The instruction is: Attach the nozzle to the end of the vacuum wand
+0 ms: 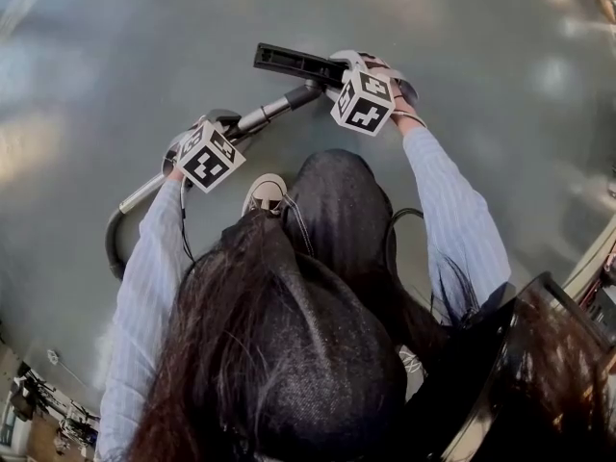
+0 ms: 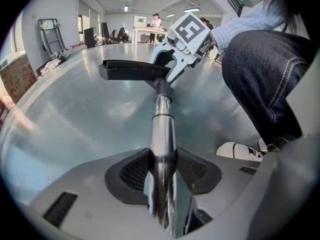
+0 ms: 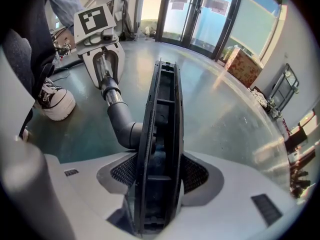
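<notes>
We clamp the left hand-held gripper on the wand, the right hand-held gripper on the nozzle, both joined ahead.

A: What's between the right gripper's fingers?
B: A black nozzle, edge-on, clamped on both sides.
A: And behind?
B: Its grey neck meets the metal wand, held by the left gripper.

Head view looks steeply down; claw views face each other along wand.
</notes>
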Tool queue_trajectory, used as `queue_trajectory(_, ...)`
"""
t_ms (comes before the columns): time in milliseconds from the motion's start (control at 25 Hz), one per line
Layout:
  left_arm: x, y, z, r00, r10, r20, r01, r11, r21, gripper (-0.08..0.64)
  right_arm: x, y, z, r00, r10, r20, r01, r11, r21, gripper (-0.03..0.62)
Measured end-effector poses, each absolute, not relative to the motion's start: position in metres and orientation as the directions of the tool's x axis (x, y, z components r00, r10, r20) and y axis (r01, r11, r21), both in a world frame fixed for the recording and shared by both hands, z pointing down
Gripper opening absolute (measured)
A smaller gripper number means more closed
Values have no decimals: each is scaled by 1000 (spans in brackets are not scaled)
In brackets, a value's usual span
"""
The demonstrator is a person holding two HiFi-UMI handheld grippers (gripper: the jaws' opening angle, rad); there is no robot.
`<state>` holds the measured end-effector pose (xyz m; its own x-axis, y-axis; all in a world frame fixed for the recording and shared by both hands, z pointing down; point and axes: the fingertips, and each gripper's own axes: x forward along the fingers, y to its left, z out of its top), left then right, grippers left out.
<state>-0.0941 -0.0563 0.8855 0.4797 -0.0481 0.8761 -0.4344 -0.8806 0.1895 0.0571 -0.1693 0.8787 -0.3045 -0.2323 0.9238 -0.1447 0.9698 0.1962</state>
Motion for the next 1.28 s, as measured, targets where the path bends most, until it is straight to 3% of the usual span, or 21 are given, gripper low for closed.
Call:
queue_trajectory(560,-91,-60,878,486,-36,873,-467,-855,225,175,60,-164,876,-213,-209,954,-190,967,169,245)
queue_trajectory(840,-97,-62,878,495,-74,866,-492,-845,209,178,80,-162,872,-255,-144,956,-342,938,50,249)
queue_trajectory(1280,-102,-79,830,556,-257,790,-641,-738,211,176,84,-161,793,-475,-334,814,-573,819,1,248)
